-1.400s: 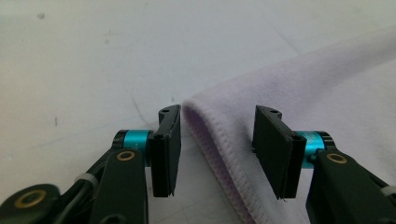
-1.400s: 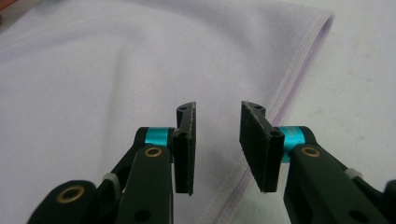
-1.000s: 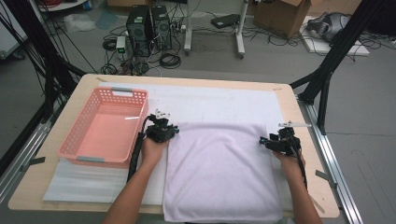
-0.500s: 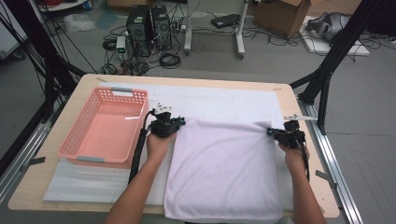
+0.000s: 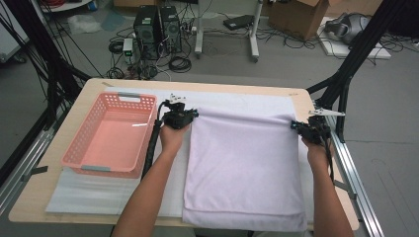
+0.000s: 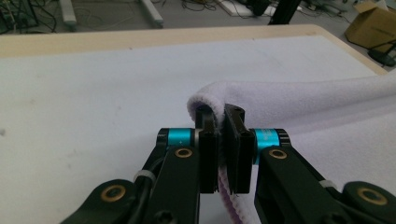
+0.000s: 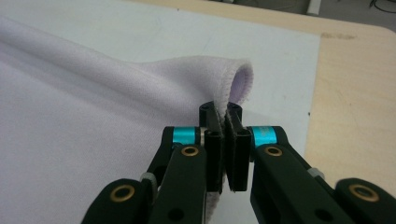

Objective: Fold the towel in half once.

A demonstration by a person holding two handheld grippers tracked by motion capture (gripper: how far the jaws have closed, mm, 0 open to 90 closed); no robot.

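Observation:
A pale lavender towel (image 5: 244, 163) lies spread on a white mat (image 5: 237, 98) over the wooden table. My left gripper (image 5: 191, 114) is shut on the towel's far left corner, which folds over the jaw tips (image 6: 220, 114) in the left gripper view. At the far right corner my right gripper (image 5: 297, 126) is shut on the towel's hemmed edge (image 7: 236, 79); the cloth curls up just past my right gripper (image 7: 223, 112). Both far corners are raised a little off the mat, and the towel's far edge runs straight between them. The near edge hangs at the table's front.
An empty pink plastic basket (image 5: 96, 169) stands on the table to the left of my left hand. Bare wood (image 5: 44, 192) shows along the left and right margins. Black frame posts and a metal rail (image 5: 346, 163) flank the table's right side.
Both hands have moved away from the person and upward, carrying the towel's far corners with them. The far edge now lies farther up the mat and is pulled straighter.

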